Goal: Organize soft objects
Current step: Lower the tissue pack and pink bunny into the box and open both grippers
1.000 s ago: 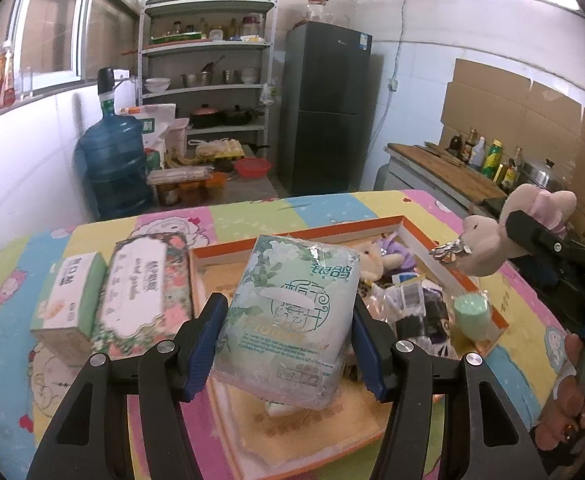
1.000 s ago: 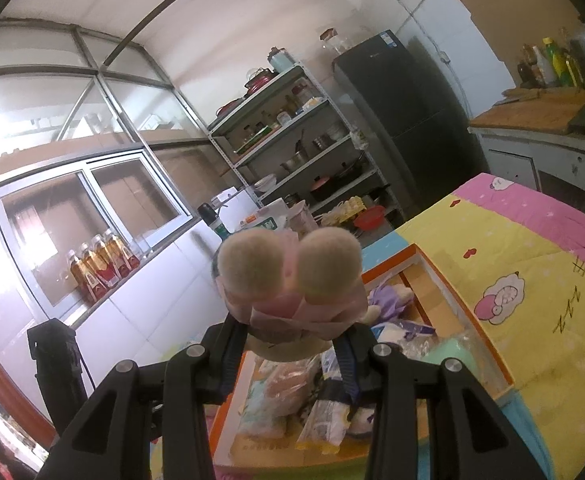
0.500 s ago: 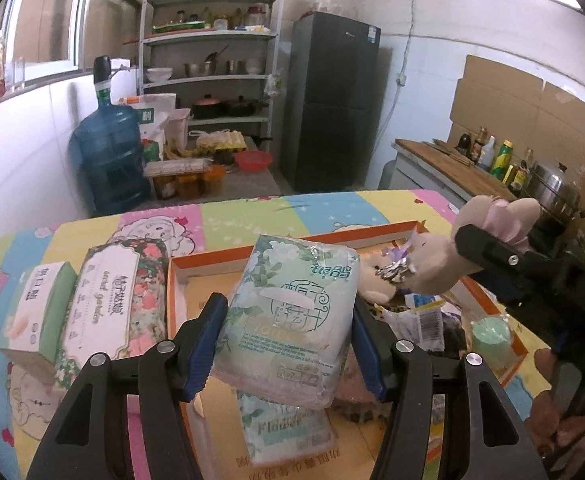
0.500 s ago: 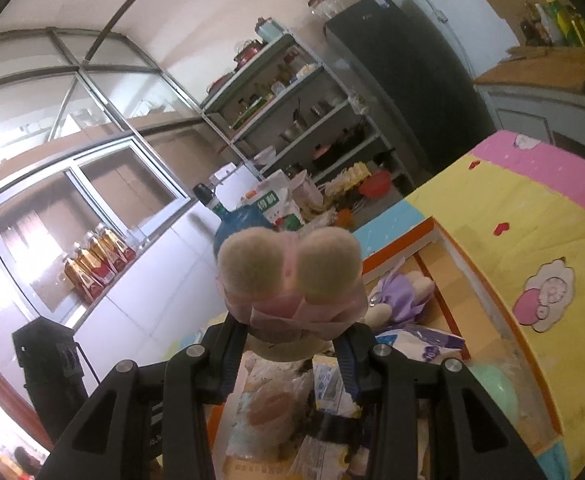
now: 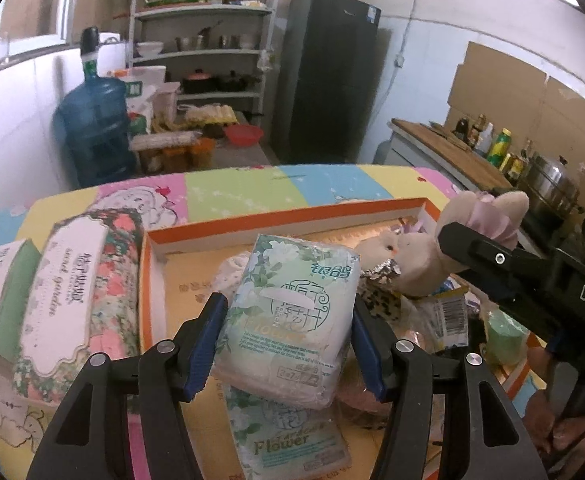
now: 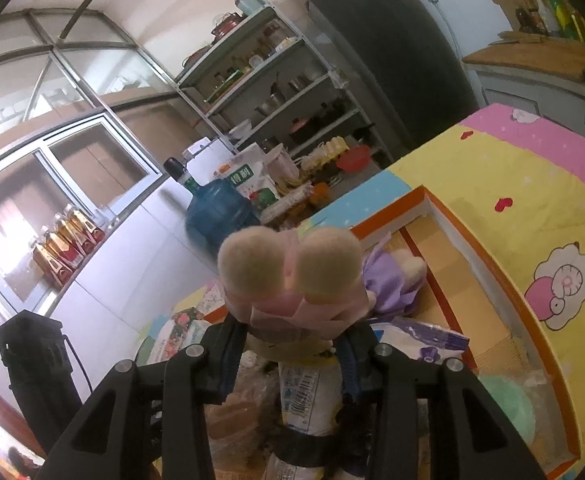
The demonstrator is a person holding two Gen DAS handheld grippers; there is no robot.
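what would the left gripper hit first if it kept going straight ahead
Likely the white bundle in the orange tray, just past the tissue pack the left gripper holds; depth is unclear.

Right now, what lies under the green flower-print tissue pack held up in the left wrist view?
Under the held green flower-print tissue pack lies a second matching "Flower" tissue pack on the orange-rimmed cardboard tray. Its upper end is covered by the held pack.

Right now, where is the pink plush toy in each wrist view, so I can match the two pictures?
Left wrist: the pink plush toy is at right of centre, held in the right gripper above the orange tray.
Right wrist: plush toy fills the centre, clamped between the gripper fingers.
Shared landmark: blue water jug.
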